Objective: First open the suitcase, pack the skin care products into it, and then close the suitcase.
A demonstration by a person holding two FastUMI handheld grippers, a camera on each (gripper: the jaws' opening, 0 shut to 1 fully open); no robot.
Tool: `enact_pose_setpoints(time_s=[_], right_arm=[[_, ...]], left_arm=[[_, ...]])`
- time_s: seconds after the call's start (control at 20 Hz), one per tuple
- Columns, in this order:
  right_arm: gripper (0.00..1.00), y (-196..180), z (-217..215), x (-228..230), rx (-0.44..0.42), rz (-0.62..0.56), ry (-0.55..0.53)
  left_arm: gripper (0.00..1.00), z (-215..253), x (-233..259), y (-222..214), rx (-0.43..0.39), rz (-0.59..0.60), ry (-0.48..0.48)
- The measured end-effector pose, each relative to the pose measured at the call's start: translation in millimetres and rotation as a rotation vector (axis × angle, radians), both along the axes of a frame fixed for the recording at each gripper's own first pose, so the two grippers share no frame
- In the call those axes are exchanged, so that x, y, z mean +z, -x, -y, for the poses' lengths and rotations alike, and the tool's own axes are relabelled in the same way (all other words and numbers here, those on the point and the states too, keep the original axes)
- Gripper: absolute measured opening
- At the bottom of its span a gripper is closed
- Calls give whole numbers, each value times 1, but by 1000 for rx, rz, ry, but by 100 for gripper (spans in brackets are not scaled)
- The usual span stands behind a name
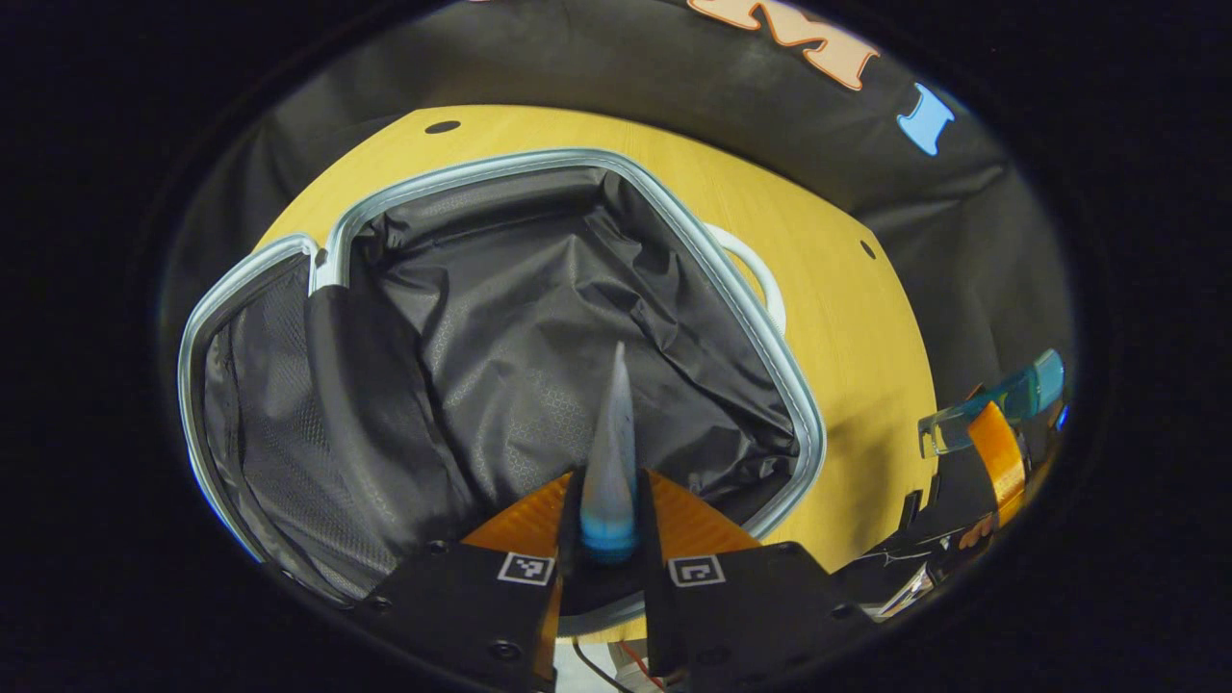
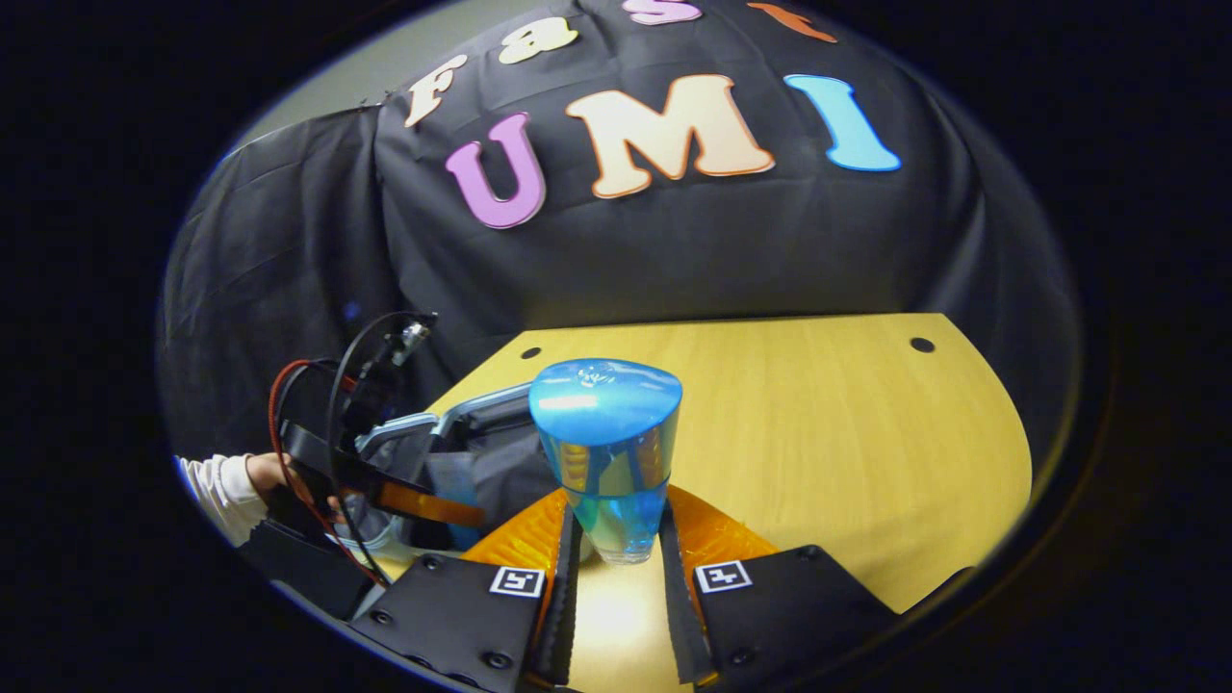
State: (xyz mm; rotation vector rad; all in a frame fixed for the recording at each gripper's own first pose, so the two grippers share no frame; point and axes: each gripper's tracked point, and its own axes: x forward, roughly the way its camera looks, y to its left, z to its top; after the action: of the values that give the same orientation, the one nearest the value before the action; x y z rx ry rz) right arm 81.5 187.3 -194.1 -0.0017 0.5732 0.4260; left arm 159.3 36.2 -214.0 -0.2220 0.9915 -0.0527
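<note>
Suitcase [image 1: 500, 327] lies open on the desk [image 1: 847, 318], dark lining bare across the middle of the left gripper view, mesh-lined lid half at lower left, white handle [image 1: 756, 269] at right centre.

Left hand-held gripper [image 1: 608, 525] is clamped on a tube [image 1: 611, 462], held bottom centre above the lining. The tube is pale and translucent, tapering to a thin flat end pointing away, blue cap end between the fingers.

Right hand-held gripper [image 2: 616, 539] is clamped on a bottle [image 2: 606, 443] at lower centre of the right gripper view, over bare desk. The bottle is clear blue, wide rounded top, narrower at the gripped base, glossy so likely slippery. It also shows at the right edge of the left gripper view, beside the suitcase.

Step in hand looks like packing: 2 products held, none in the case yet. To do it well: lower the tube close to the lining before parting the fingers, away from the rim. Bring the bottle over the rim, lay it down rather than drop it. Keep both clear of the zip edge so the lid can close.

A sleeve and hand [image 2: 241, 481] show at lower left of the right gripper view.
</note>
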Motion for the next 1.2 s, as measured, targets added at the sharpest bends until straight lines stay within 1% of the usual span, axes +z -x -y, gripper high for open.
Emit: enact_pose_setpoints(time_s=[0.05, 0.15, 0.2, 0.25, 0.3, 0.35, 0.45, 0.5, 0.6, 0.65, 0.7, 0.75, 0.8, 0.85, 0.9, 0.95, 1.0, 1.05, 1.1, 1.15, 1.2], right_arm=[[42, 0, -15, 0, 28, 1, 3], [42, -1, -41, -5, 75, -13, 9], [39, -2, -53, -9, 101, -21, 14], [42, -2, -67, -14, 129, -30, 26], [42, -2, -77, -21, 152, -41, 42], [42, -2, -84, -28, 176, -56, 56], [42, -3, -101, -48, 210, -95, 78], [42, -2, -107, -56, 224, -116, 90], [42, 1, -115, -77, 253, -166, 131], [39, 0, -118, -87, 267, -192, 164], [42, 0, -117, -96, 277, -217, 196], [42, 1, -119, -109, 282, -240, 220], [39, 4, -118, -118, 283, -264, 235], [39, 5, -117, -124, 282, -289, 247], [42, 6, -116, -131, 281, -309, 261], [39, 8, -115, -140, 281, -326, 277], [42, 9, -114, -146, 278, -343, 294], [42, 11, -113, -152, 276, -355, 307], [39, 13, -113, -152, 281, -362, 312], [43, 11, -118, -149, 280, -350, 288], [46, 8, -124, -142, 277, -332, 263]], left_arm=[[24, -2, 2, -3, 5, 16, -2], [46, -6, 10, -4, 7, 45, 1], [56, -8, 16, -4, 7, 64, 0], [59, -11, 22, -4, 11, 86, 0], [69, -14, 28, -2, 21, 111, -4], [76, -19, 35, -1, 34, 138, -8], [97, -36, 47, 4, 80, 183, -47], [96, -42, 51, 10, 99, 196, -56], [97, -49, 60, 21, 139, 214, -37], [97, -52, 66, 26, 159, 224, -22], [97, -56, 72, 31, 178, 234, -10], [97, -60, 78, 37, 195, 246, -1], [97, -65, 84, 43, 216, 260, 2], [97, -69, 90, 48, 237, 274, 4], [97, -75, 95, 55, 260, 284, 2], [97, -82, 98, 61, 284, 291, -3], [96, -88, 101, 67, 307, 297, -9], [96, -94, 104, 73, 332, 302, -11], [94, -101, 105, 79, 355, 306, -11], [97, -108, 107, 84, 380, 311, -8], [96, -113, 107, 88, 405, 315, -2]])
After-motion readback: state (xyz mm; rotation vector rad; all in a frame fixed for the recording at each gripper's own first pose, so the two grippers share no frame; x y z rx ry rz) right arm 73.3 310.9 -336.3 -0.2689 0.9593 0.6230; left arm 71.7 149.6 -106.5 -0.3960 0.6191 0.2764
